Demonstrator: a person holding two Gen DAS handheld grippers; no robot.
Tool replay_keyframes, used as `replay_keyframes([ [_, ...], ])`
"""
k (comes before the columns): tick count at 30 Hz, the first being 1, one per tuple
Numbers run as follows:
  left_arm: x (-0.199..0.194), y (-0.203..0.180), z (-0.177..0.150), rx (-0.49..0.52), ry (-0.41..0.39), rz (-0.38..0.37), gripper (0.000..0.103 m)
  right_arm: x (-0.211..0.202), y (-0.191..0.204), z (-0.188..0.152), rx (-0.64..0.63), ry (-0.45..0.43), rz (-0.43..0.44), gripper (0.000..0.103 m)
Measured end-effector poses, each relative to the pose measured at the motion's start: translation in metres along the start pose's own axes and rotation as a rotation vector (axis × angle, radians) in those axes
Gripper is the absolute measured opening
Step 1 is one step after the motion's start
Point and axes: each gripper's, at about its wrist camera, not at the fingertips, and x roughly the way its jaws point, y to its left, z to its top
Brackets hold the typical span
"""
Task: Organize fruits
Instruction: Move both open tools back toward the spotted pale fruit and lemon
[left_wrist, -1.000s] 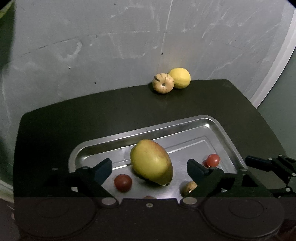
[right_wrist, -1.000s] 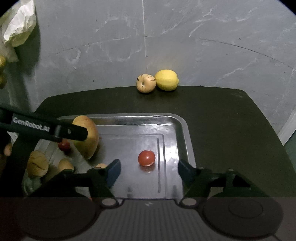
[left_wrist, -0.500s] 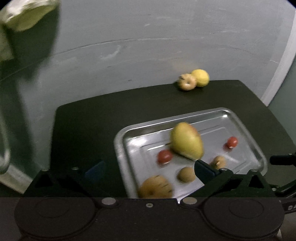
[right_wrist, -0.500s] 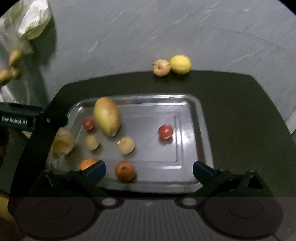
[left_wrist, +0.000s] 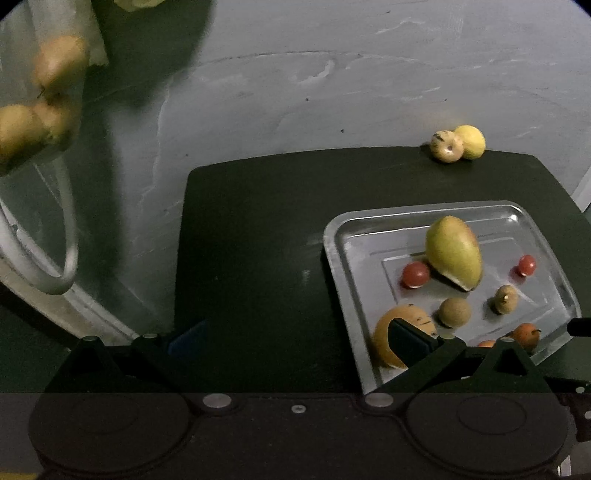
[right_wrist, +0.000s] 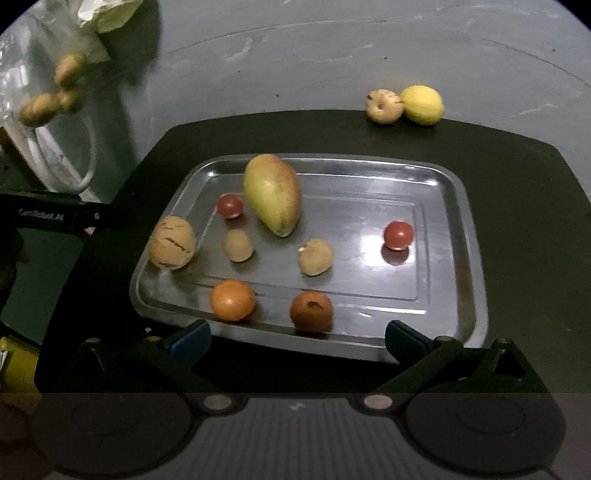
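A steel tray (right_wrist: 369, 284) sits on a dark table (right_wrist: 524, 221). In it lie a green-yellow mango (right_wrist: 271, 194), two tomatoes (right_wrist: 229, 206) (right_wrist: 398, 235), a striped melon (right_wrist: 171, 247), two small brown fruits (right_wrist: 239, 244) (right_wrist: 315, 256) and two oranges (right_wrist: 232, 300) (right_wrist: 311, 311). A lemon (right_wrist: 422, 104) and a striped fruit (right_wrist: 383, 106) touch at the table's far edge. My right gripper (right_wrist: 297, 338) is open and holds nothing, just short of the tray's near rim. My left gripper (left_wrist: 295, 338) is open and holds nothing, left of the tray (left_wrist: 343, 236). Its right finger covers part of the melon (left_wrist: 384, 332).
A clear plastic bag of yellowish fruits (right_wrist: 55, 92) hangs at the upper left beside a curved white tube (left_wrist: 55, 266). A grey wall stands behind the table. Bare dark tabletop (left_wrist: 251, 229) lies left of the tray. A yellow object (right_wrist: 14, 363) shows at the lower left.
My left gripper has left the mango and swung left and back, off the tray. My right gripper has backed away, so the whole tray shows. The fruits have stayed put.
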Motion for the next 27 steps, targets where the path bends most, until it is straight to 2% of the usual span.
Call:
replay_keyframes([
  [11, 0.008, -0.007, 0.008, 0.009, -0.002, 0.000, 0.102, 0.007, 0.003, 0.009, -0.022, -0.004, 0.006, 0.103],
  [27, 0.026, -0.036, 0.033, 0.029, -0.020, -0.035, 0.102, 0.012, -0.019, 0.016, 0.024, -0.024, -0.022, 0.103],
])
